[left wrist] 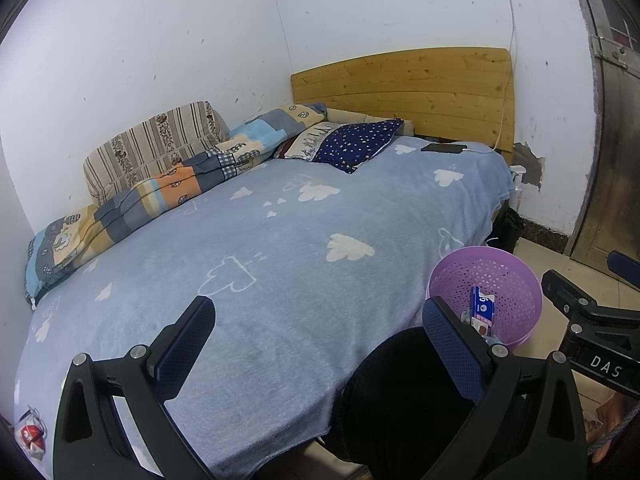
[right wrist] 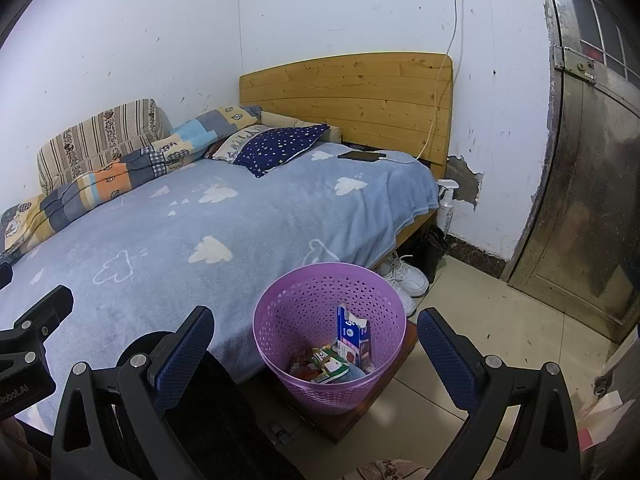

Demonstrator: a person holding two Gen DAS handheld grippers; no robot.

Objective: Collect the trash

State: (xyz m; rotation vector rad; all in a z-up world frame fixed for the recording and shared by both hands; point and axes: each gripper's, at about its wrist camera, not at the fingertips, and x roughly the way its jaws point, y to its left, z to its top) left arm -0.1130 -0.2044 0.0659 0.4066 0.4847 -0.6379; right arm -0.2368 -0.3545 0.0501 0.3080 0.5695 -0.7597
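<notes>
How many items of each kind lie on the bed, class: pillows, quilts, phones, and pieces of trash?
Pillows: 2, navy starred, striped
Quilts: 1
Phones: 1
Trash pieces: 1, red-and-white wrapper
Total: 5

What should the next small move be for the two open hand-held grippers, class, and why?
Probably swing the left hand-held gripper down and left toward the red-and-white wrapper on the blue blanket near the bed's corner. Both hand-held grippers are open and empty, the right hand-held gripper hovers by the purple basket, which already holds trash, and that wrapper looks like the only litter on the bed.
</notes>
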